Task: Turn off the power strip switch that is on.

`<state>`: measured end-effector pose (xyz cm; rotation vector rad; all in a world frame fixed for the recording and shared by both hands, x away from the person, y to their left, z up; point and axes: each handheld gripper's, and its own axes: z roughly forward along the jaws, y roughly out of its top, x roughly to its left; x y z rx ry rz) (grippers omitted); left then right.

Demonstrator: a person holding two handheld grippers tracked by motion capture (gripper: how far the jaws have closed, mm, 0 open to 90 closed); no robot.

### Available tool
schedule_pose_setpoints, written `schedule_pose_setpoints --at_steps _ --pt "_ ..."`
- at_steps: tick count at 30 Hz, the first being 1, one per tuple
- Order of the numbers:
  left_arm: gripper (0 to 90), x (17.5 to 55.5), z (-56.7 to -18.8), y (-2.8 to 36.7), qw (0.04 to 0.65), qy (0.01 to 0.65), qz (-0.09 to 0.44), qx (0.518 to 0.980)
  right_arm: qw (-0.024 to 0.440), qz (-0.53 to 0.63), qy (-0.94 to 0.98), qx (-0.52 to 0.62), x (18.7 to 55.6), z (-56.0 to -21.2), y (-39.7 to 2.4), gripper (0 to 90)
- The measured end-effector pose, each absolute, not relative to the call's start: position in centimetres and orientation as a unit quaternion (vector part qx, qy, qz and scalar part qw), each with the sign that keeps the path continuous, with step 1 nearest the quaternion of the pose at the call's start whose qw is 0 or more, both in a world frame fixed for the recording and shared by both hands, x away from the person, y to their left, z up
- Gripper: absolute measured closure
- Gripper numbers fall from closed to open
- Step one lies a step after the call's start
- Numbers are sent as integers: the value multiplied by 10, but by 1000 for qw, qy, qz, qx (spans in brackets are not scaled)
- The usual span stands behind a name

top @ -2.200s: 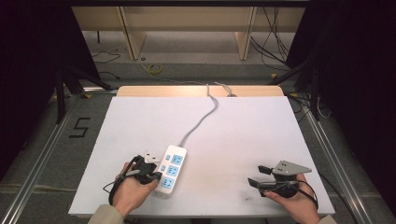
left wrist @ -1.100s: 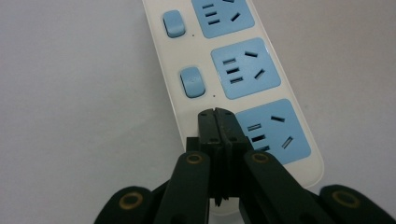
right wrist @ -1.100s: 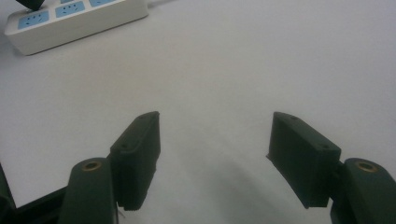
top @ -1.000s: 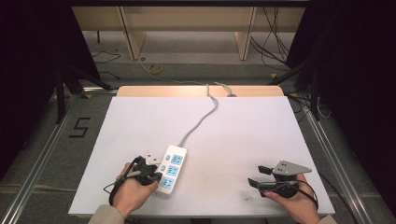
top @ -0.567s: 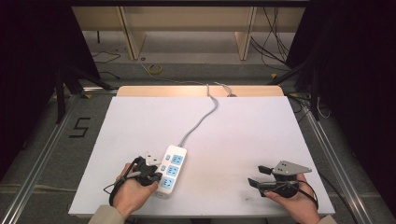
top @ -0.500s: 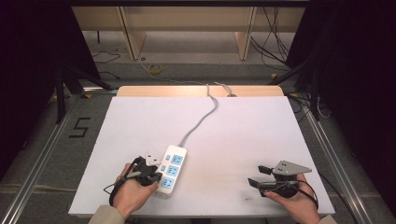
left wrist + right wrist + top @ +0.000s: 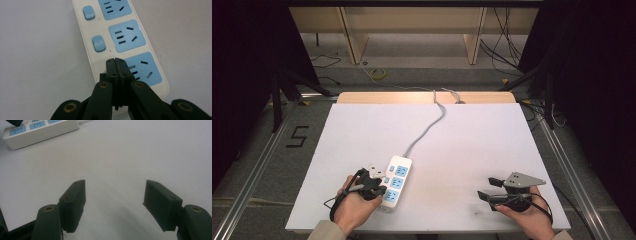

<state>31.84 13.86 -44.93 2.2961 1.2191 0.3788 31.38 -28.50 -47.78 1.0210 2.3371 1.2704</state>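
While your left tongs (image 7: 117, 65) sit clenched on nothing, tips over the strip's near-end switch, the right tongs (image 7: 115, 202) hang released.

Power strip (image 7: 395, 181) lies flat on the white table (image 7: 472, 145), near edge, left of centre; its grey cord (image 7: 427, 127) runs off the far side. Right tongs are well apart, jaws wide w/ bare table between. Reckon the strip's a light, rigid plastic shell, smooth and prob. slippery: it'll slide if you push sideways. Press straight down on a switch (image 7: 98, 43), or pinch across the long sides to lift; don't tug the cord.

Black "5" on the floor (image 7: 298, 136) (left of table (image 7: 472, 130))
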Motion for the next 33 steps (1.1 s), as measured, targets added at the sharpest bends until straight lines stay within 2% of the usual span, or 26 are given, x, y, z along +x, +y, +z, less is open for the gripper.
schedule_pose_setpoints --at_steps 33 --pt "898 320 -448 142 268 447 138 842 144 442 812 354 313 -478 -285 348"
